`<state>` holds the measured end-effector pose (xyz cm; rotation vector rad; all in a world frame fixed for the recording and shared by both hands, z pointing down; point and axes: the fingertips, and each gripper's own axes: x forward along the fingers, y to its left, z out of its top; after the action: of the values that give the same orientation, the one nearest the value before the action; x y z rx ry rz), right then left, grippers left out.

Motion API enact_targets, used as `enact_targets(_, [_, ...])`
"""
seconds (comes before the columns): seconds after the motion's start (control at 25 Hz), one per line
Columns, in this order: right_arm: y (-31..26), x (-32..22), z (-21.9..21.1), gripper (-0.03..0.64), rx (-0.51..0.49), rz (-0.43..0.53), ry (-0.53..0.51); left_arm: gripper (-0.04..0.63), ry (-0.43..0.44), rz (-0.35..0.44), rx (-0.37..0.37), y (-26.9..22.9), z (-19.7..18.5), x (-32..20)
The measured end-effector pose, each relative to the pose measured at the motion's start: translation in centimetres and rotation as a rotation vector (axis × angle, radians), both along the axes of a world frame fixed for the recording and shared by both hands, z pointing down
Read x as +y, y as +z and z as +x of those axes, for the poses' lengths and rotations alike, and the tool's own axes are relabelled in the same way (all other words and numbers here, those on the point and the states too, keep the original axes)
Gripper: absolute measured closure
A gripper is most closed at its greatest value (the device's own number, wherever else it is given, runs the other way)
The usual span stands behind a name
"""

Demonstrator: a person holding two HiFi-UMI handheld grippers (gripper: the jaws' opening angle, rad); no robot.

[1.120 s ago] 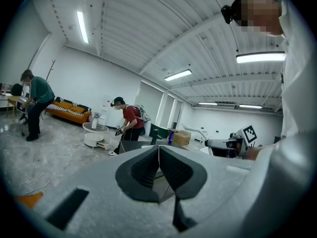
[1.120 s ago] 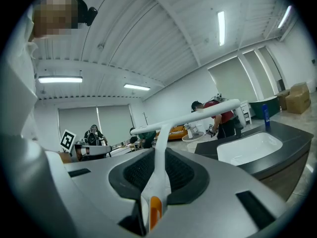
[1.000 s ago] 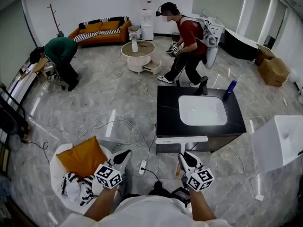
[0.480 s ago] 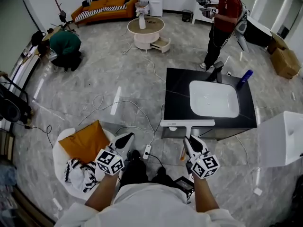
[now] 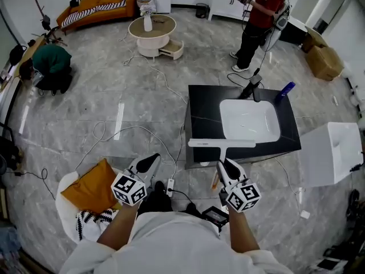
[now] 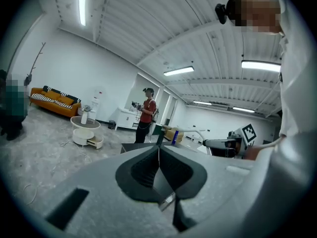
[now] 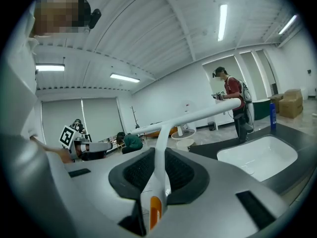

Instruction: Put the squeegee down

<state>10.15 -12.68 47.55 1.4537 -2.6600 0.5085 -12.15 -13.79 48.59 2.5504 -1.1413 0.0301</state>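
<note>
A white squeegee [image 5: 222,144] with a long flat blade and an orange-marked handle [image 7: 154,202] is held level by its handle in my right gripper [image 5: 226,167], whose jaws are shut on it. In the head view its blade hangs over the near edge of the black counter [image 5: 202,119] with a white sink [image 5: 249,120]. In the right gripper view the blade [image 7: 188,119] stretches across in front of the sink [image 7: 257,155]. My left gripper [image 5: 149,163] is to the left, over the floor, its jaws shut with nothing between them [image 6: 159,150].
A black faucet [image 5: 252,88] and a blue bottle [image 5: 284,89] stand at the counter's far side. A white box [image 5: 329,153] is to the right. An orange cushion [image 5: 88,186] lies on a chair at the left. Cables and a power strip [image 5: 169,186] run over the floor. A person in red [image 5: 258,13] stands beyond the counter.
I have walked forward: the counter and sink have come nearer in view, and the squeegee blade now overlaps the counter's near edge. Both grippers kept their grip states.
</note>
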Motion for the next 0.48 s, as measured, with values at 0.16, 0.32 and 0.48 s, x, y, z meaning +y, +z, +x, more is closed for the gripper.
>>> enact_targets(0.16, [-0.3, -3.2, -1.5, 0.546, 0.002, -0.004, 0.045, 0.578, 0.045, -0.006, 0.016, 0.6, -1.3, -4.0])
enact_targets(0.32, [-0.3, -5.6, -2.8, 0.546, 0.032, -0.010, 0.065, 0.578, 0.089, -0.016, 0.031, 1.4, -1.8, -7.4])
enact_targets(0.48, [0.5, -7.5, -3.2, 0.546, 0.058, -0.042, 0.087, 0.578, 0.136, -0.028, 0.042, 2.2, -1.3, -10.4])
